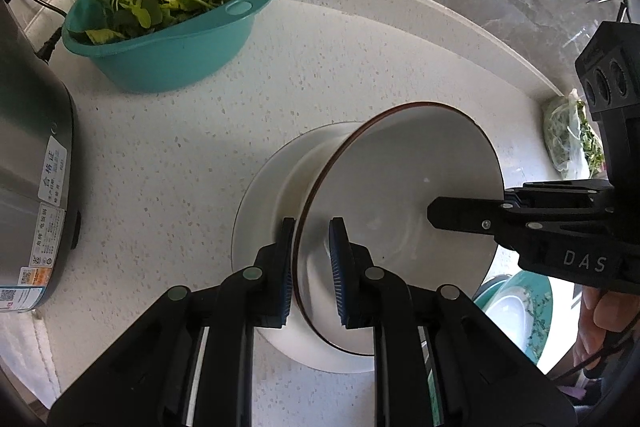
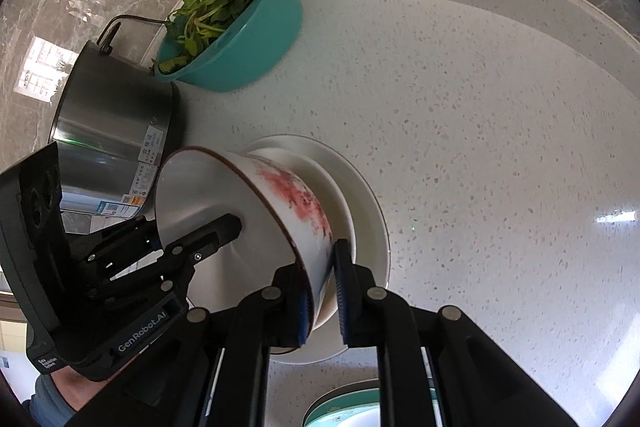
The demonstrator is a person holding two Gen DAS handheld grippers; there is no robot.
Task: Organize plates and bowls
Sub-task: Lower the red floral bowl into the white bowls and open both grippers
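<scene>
Speckled white counter (image 1: 160,155) fills the frame, where my left gripper (image 1: 313,259) and right gripper (image 2: 323,287) pinch opposite rims of the bowl (image 1: 400,187), tilted on the plate (image 1: 256,211) at lower centre.

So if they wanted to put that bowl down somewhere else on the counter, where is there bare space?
Bare counter spreads wide beyond the white plate, toward the back ledge. A smaller patch lies between the plate and the teal basin of greens. It is crowded around the steel cooker and the bowl.
</scene>
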